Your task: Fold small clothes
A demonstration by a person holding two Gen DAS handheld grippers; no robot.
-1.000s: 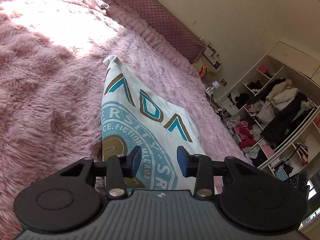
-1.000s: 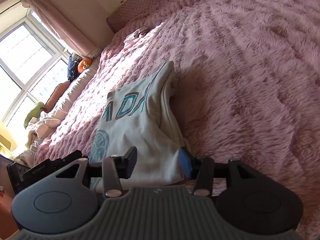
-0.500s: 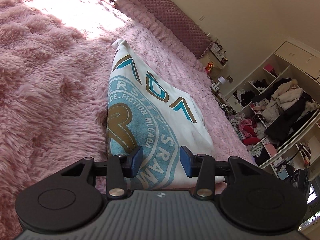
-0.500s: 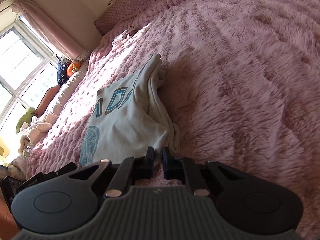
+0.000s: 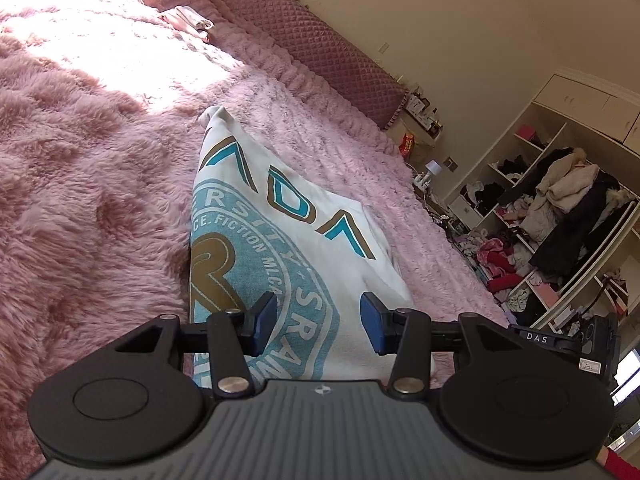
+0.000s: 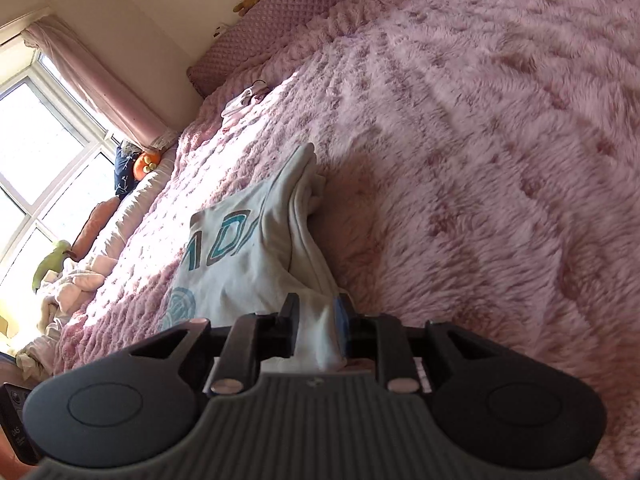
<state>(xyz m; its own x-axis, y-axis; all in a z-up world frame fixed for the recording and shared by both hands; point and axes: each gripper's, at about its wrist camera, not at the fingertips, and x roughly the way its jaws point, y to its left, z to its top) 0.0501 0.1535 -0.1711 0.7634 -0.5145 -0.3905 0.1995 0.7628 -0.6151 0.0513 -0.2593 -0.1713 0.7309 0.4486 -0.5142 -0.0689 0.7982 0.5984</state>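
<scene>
A white T-shirt (image 5: 304, 216) with a teal and gold print lies folded lengthwise on the fluffy pink blanket (image 5: 100, 200). My left gripper (image 5: 318, 322) hovers open over the shirt's near end, its blue pads apart and pinching nothing. In the right wrist view the shirt (image 6: 248, 264) rises at its near right edge into my right gripper (image 6: 318, 320). A bunched fold of white cloth fills the narrow gap between its pads, and the jaws are opening.
The pink blanket (image 6: 480, 160) spreads wide to the right of the shirt. A small pale garment (image 5: 186, 20) lies near the quilted headboard cushion (image 5: 304, 36). Open shelves stuffed with clothes (image 5: 560, 216) stand past the bed. A bright window (image 6: 36, 148) lies to the left.
The right jaws went from wide apart to shut, and now stand slightly apart with a fold of the shirt's edge between them. The left jaws widened a little.
</scene>
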